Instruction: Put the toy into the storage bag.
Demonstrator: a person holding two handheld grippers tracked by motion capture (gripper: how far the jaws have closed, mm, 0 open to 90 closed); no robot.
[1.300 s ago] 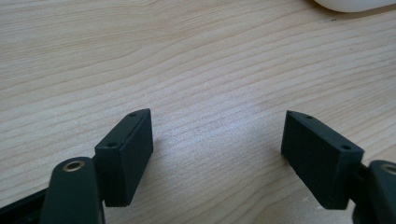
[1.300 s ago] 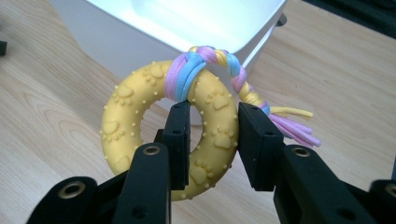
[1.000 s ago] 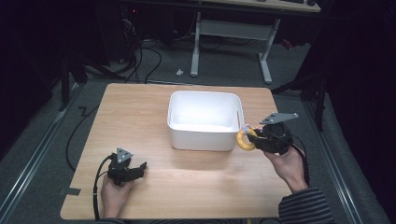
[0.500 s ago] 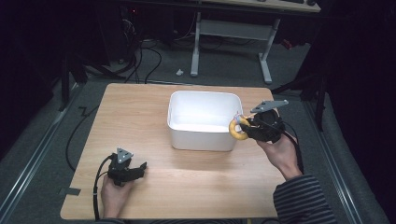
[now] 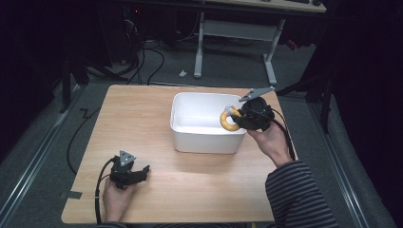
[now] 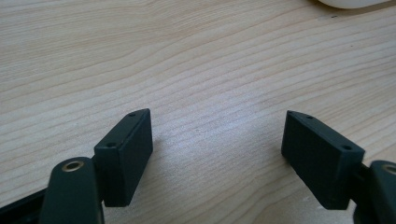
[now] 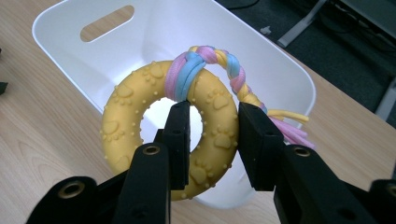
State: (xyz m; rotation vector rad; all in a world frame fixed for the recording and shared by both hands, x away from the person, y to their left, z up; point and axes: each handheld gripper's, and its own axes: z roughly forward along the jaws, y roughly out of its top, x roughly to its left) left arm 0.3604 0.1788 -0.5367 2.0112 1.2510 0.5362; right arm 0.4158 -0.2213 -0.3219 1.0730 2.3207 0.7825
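My right gripper is shut on a yellow ring toy with paw prints and a braided pastel rope. One jaw passes through the ring's hole and the other presses its outer side. It holds the toy above the right rim of the white bin. My left gripper rests on the wooden table at the front left, jaws open with nothing between them.
The white bin stands in the middle of the table, its inside bare where I can see it. Around the table the floor is dark, with cables and a desk frame behind.
My right gripper has carried the ring toy up and to the left, from beside the bin's right wall to over its rim. The left gripper has stayed put.
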